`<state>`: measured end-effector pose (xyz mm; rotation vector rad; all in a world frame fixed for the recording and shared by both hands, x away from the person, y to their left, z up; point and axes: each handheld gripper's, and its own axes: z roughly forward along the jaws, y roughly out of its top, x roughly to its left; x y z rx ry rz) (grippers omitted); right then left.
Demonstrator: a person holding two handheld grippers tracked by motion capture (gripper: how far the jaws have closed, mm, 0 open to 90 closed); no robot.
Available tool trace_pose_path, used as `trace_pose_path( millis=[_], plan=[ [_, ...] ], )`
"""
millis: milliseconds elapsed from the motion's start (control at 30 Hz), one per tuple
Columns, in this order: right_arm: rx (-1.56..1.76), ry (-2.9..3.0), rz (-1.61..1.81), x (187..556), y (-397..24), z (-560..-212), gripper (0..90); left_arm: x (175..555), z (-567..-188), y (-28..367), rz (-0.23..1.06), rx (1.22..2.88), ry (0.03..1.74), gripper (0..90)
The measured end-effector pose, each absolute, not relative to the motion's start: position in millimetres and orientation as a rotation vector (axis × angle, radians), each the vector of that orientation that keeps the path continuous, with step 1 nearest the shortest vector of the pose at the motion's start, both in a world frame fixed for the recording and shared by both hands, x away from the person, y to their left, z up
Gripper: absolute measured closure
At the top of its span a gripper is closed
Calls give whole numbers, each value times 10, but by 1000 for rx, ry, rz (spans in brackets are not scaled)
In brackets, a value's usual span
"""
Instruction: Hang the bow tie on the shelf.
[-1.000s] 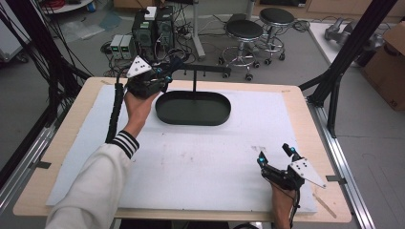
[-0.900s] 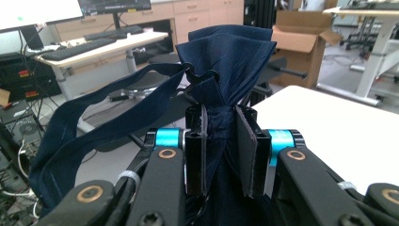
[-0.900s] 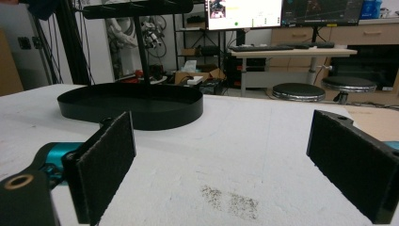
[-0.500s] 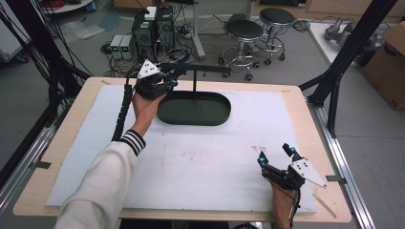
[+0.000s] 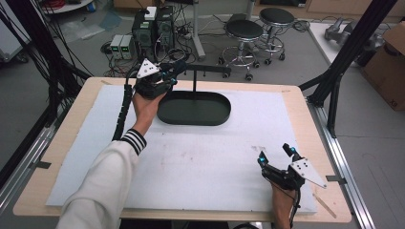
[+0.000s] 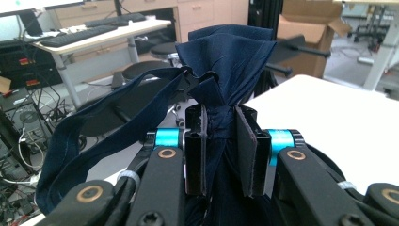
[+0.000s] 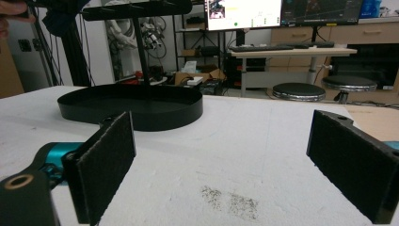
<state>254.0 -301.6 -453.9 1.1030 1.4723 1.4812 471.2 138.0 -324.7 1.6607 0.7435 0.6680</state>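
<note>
Left tongs [image 6: 221, 150] pinch bunched navy cloth [image 6: 226, 61] tight, right tongs [image 7: 226, 179] wide open and empty, so I'd drape it slowly over the rack bar [image 5: 210, 71].

White sleeve [image 5: 102, 186] with a black-and-white striped cuff [image 5: 133, 140]; black left gripper [image 6: 221, 141] with cyan joints and brass-ringed screws.

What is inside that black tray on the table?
Nothing that I can see: the black tray looks bare around its upright post. The left gripper and hand cover its left end.

left claw [image 6: 221, 150] clamped, right claw [image 5: 276, 153] spread
</note>
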Motion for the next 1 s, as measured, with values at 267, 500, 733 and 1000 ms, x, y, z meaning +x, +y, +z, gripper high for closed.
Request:
trace_pose_path(
  millis=[267, 500, 733, 1000],
  plan=[
    [1100, 1470, 1480, 2542, -3019, -4539, 74, 4719, -3205, 1402, 664, 1636, 750, 747],
    [1098, 1468, 1483, 2543, -3023, -4539, 75, 4763, -3302, 1306, 655, 1656, 763, 747],
    [1099, 1469, 1482, 2543, -3025, -4539, 74, 4800, -3345, 1302, 653, 1660, 774, 747],
    [1100, 1466, 1482, 2541, -3023, -4540, 75, 4823, -3400, 1263, 651, 1680, 775, 747]
  ],
)
